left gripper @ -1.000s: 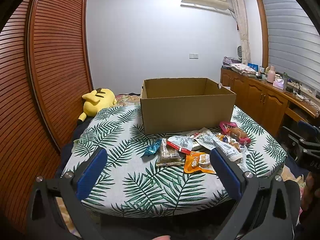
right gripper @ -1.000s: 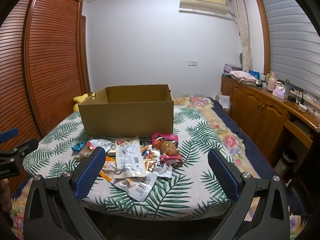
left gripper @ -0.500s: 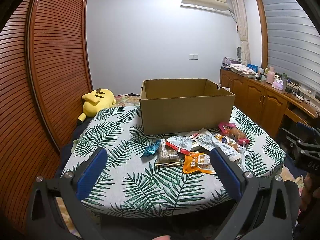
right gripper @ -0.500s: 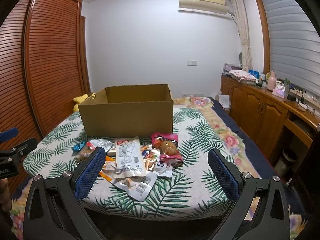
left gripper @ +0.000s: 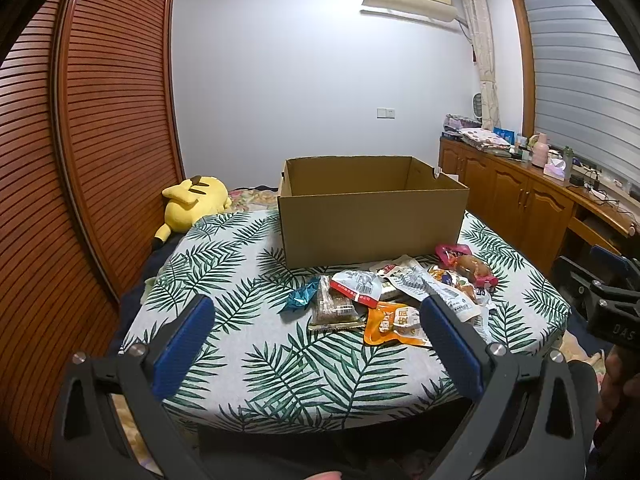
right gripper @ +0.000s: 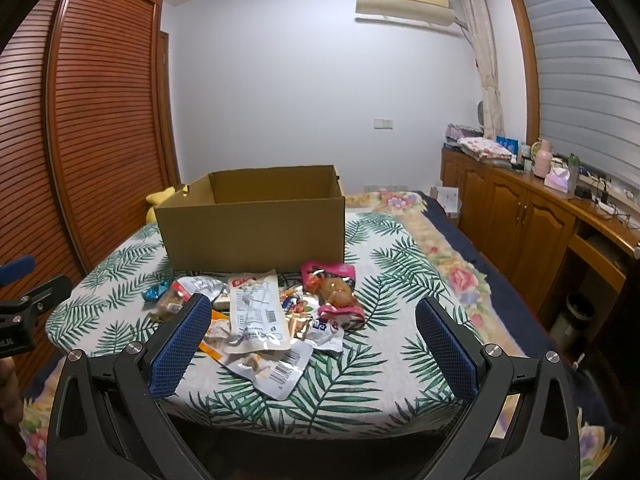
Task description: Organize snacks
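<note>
An open cardboard box stands on a leaf-print table; it also shows in the right wrist view. In front of it lies a pile of snack packets: an orange packet, a blue wrapper, a red-and-white packet, a long white packet and a pink packet. My left gripper is open and empty, held short of the pile. My right gripper is open and empty, also held back from the pile.
A yellow plush toy lies behind the table at the left. A slatted wooden wardrobe fills the left side. Wooden cabinets with clutter on top run along the right wall. A bed with a floral cover lies beyond the table.
Both grippers stay open. The left view has drifted slightly, with the table sitting a little lower and closer. The right view is almost unchanged.
</note>
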Tool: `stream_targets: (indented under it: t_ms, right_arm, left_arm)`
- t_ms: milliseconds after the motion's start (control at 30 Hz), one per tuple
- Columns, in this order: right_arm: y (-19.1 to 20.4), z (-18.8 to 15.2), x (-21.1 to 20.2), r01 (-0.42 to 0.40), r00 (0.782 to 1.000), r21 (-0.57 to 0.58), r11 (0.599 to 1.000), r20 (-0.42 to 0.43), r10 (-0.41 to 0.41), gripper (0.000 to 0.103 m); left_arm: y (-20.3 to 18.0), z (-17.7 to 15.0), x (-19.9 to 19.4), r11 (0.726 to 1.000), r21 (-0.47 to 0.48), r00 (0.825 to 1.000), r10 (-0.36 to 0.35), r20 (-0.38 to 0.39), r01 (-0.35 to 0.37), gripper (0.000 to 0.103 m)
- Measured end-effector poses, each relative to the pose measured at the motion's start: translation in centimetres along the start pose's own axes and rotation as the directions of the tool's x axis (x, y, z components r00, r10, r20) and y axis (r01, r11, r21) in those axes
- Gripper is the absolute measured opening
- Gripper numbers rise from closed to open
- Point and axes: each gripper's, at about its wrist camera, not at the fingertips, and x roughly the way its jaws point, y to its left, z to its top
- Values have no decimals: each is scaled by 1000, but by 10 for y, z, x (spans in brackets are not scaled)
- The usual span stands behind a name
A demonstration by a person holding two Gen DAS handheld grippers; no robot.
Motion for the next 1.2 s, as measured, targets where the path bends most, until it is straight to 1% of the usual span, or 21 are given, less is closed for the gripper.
stream_targets:
  t_ms: [233,433,533,733,900,1033,1200]
  right_arm:
    - [0,0,1,-1,1000,0,1000,-2,1,103]
    - [-1,-3,3,-4,1000,-5,1000,-13,4,103]
    - [-2,-4,5,-10,1000,-14,1000,-24,10,103]
    - [2,-4,20,-15,999,-52,999,-51,12,103]
    - [6,-6,38,-23,997,-68,997,-79,18,103]
    - [8,-9,51,-35,995,-68,997,-97,28,103]
    - [11,-14,67,-64,991,-70,995,-121,56,103]
  left_arm:
    - [1,-5,2,1000,-3,1000,-6,-6,6,103]
    - [2,-10,12,1000,-3,1000,-11,-29,11,103]
    - [1,-14,19,999,-2,998,-41,-42,41,103]
    - [-3,-19,41,997,7,993,-78,-83,79,103]
    - [-5,-21,61,997,17,991,-76,-111,79,103]
    - [-4,-22,73,997,23,990,-73,-118,77,103]
    - [-4,-25,85,996,48,986,-73,-152,81,103]
